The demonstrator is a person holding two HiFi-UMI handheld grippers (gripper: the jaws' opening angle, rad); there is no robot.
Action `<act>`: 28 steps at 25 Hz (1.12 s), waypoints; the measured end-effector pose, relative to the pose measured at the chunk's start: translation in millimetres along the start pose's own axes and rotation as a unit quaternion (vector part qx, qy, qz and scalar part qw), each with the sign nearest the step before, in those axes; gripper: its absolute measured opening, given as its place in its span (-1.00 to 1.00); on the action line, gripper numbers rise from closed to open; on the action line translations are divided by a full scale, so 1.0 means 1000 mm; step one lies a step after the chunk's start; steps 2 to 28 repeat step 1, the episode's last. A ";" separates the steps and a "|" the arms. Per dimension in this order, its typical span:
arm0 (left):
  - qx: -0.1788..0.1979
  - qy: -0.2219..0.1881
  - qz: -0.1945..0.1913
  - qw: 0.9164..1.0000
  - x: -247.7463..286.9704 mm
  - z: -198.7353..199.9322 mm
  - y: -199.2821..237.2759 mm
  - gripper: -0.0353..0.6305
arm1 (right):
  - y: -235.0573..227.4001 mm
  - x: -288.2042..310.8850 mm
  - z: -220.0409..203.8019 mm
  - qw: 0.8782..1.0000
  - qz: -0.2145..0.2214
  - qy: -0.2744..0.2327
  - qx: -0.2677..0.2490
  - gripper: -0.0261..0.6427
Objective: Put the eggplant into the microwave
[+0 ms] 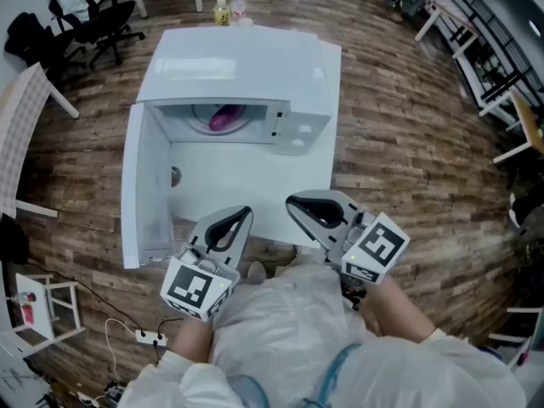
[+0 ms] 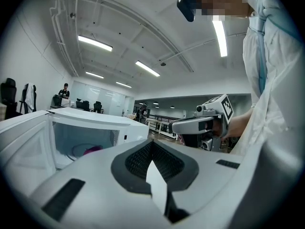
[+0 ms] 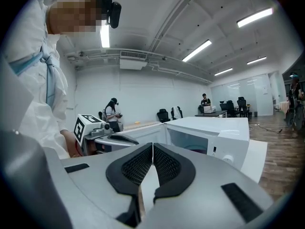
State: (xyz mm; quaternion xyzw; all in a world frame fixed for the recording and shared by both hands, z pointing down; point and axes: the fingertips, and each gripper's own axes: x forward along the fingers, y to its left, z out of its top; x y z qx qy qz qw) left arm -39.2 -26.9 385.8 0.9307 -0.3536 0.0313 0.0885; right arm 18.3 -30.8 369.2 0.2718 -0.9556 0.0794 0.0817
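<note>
The purple eggplant (image 1: 223,117) lies on the white turntable plate inside the white microwave (image 1: 246,66), whose door (image 1: 143,185) stands swung open to the left. In the left gripper view the eggplant (image 2: 93,150) shows as a purple patch in the cavity. My left gripper (image 1: 244,214) and right gripper (image 1: 292,202) hover side by side over the table's near edge, well short of the microwave. Both are shut with nothing between their pads, as the left gripper (image 2: 151,143) and the right gripper (image 3: 152,145) show in their own views.
The microwave stands on a white table (image 1: 255,185). Two bottles (image 1: 229,10) stand behind it. Office chairs (image 1: 93,15) are at the far left, tables and chairs at the right, and a power strip (image 1: 150,338) lies on the wooden floor. People stand far off in the room.
</note>
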 end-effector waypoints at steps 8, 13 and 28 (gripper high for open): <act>-0.002 0.000 -0.001 1.000 0.002 0.000 0.001 -0.89 | -0.002 0.000 -0.001 1.000 0.001 0.003 0.000 -0.82; -0.002 0.000 -0.001 1.000 0.002 0.000 0.001 -0.89 | -0.002 0.000 -0.001 1.000 0.001 0.003 0.000 -0.82; -0.002 0.000 -0.001 1.000 0.002 0.000 0.001 -0.89 | -0.002 0.000 -0.001 1.000 0.001 0.003 0.000 -0.82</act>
